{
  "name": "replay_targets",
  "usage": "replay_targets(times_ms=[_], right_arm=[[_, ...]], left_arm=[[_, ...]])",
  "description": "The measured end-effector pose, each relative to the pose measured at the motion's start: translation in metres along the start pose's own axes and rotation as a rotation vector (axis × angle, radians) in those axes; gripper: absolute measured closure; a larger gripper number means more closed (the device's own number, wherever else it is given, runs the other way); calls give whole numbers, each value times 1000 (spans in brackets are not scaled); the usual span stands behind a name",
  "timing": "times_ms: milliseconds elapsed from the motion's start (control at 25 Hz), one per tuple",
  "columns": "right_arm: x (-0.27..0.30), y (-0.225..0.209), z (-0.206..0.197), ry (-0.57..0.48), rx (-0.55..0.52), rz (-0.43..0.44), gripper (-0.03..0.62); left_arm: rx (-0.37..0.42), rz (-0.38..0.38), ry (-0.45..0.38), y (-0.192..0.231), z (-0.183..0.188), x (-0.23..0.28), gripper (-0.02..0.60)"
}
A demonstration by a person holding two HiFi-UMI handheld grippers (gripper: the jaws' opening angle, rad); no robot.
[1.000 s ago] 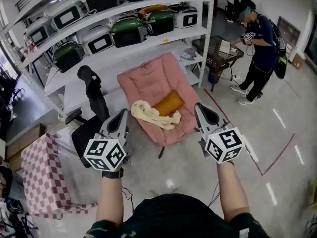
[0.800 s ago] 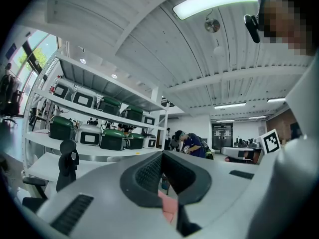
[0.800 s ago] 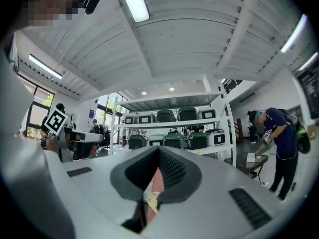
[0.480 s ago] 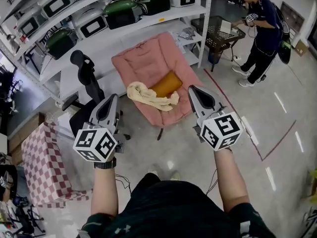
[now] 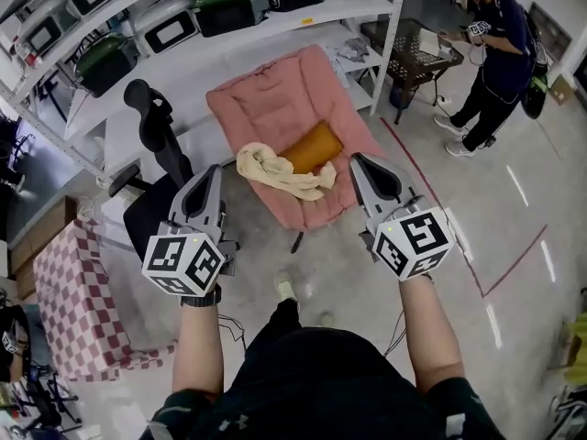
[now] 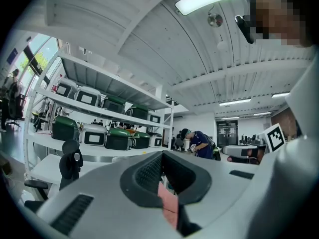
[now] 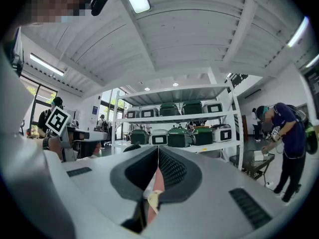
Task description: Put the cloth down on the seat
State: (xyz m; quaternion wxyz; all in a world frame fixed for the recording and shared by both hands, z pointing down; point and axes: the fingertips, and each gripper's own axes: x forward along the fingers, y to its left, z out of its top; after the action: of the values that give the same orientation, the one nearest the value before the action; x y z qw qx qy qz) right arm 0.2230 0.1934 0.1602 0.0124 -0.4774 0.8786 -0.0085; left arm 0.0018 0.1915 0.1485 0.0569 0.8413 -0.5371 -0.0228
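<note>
Lying bunched on the seat of the pink padded chair (image 5: 266,108), the cream cloth (image 5: 280,174) stretched as a rumpled strip. Its long axis ran from the seat's left edge toward the front right corner. One thick end sat at the left edge, and the thinner end curled up near the front edge. An orange cushion (image 5: 312,148) lay just behind it, touching its rear side and angled much the same way.

Both grippers hung short of the chair's front edge, apart from the cloth and pointing toward it. The left gripper (image 5: 212,174) had its jaws pressed together at the tips with nothing between them, as its own view (image 6: 162,156) showed. The right gripper (image 5: 359,161) likewise had its jaws closed tip to tip and empty (image 7: 158,151). A black office chair (image 5: 160,145) stood just left of the pink one.
</note>
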Motion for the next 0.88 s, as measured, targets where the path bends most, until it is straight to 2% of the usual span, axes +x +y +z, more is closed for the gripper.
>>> replay_targets(times_ms=[160,520,760,800,880], right_arm=[[41,0,-12,18,0,16,589],[180,17,-66,109,22,70,589],[246,33,-119,195,40,108,586],[255,36,-129,214,39,120,582],[271,42,-150,251,27,155,533]], left_arm=[[12,4,-1,30,-9,26,575],[48,23,24,140,-37,102,575],[19,0,64,192,-61,140,575],[15,2,66,199,-64,145,575],[6,5,67,210,-70,155,575]])
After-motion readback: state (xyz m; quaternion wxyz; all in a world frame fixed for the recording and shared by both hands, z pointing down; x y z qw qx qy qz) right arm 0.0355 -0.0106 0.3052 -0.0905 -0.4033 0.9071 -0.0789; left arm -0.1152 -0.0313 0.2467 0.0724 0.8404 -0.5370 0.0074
